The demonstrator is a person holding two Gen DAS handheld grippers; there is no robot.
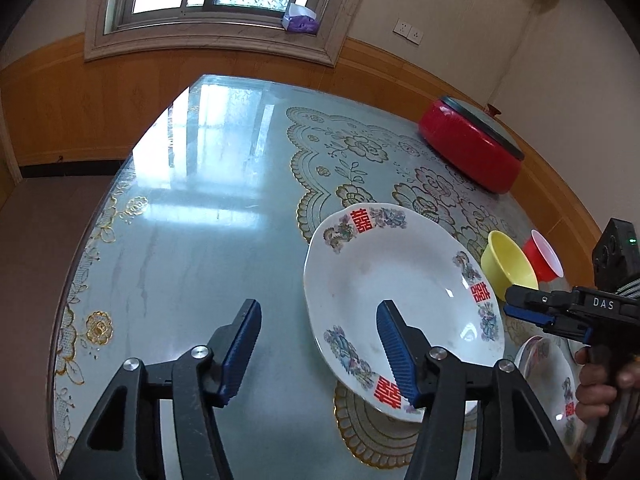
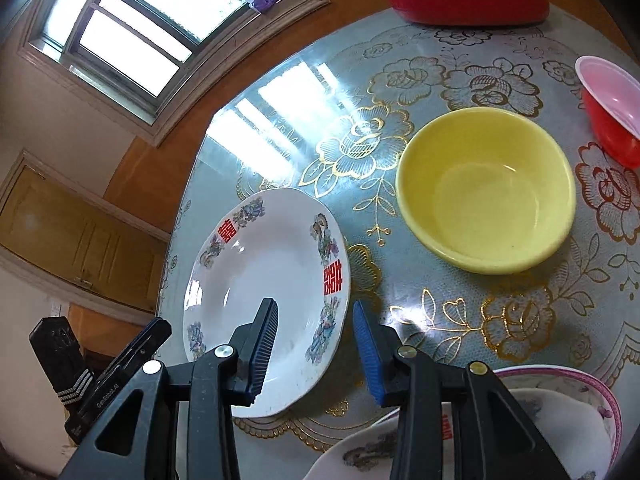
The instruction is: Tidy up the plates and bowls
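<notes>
Left tongs [image 1: 318, 350] agape, empty; right tongs [image 2: 316, 346] straddle plate [image 2: 256, 280] rim, contact unclear to us; pink-rimmed bowl [image 2: 600, 396] cut off.

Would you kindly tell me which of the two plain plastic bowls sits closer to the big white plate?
The yellow bowl; it stands just beside the white plate, while the red bowl lies beyond it, farther from the plate.

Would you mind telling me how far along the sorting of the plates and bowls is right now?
Done: nothing looks stacked yet. The large white plate, yellow bowl and red bowl sit apart on the table.

In hand: nothing. The left gripper and right gripper both stand open around the plate's rim.

Left: grouping everything.
</notes>
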